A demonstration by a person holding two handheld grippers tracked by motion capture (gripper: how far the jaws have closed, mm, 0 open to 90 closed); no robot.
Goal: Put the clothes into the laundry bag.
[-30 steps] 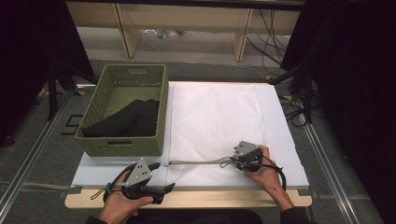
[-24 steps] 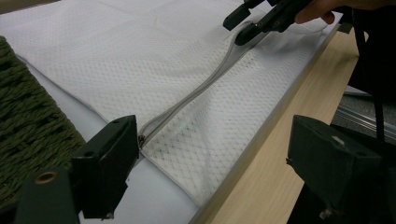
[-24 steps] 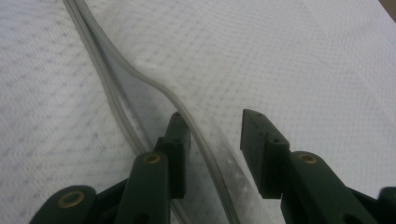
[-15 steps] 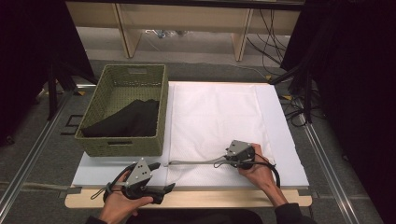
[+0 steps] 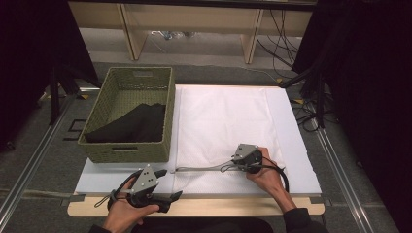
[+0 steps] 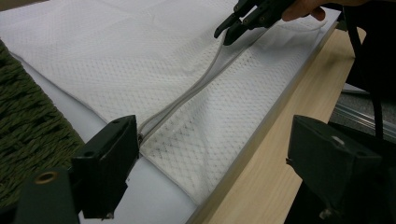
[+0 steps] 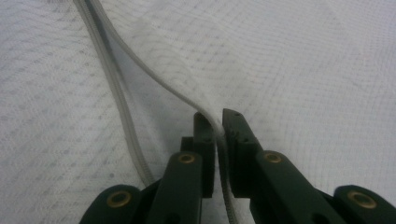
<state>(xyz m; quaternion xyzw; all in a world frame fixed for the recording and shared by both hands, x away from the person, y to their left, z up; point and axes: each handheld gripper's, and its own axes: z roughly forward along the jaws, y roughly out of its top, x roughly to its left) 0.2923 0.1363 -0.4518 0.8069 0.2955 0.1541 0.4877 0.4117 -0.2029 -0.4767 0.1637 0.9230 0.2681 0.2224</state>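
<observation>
The right hand-held gripper [image 7: 218, 122] has just been closing and now pinches the hem [image 7: 140, 70] of the white cloth [image 5: 223, 121] near the bench's [image 5: 194, 206] front edge, so lifting can begin. The left hand-held gripper [image 6: 210, 154] waits spread, beside the cloth's corner.

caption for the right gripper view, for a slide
Right gripper pinching the raised hem of a white mesh cloth, jaws just closed on it.
</observation>
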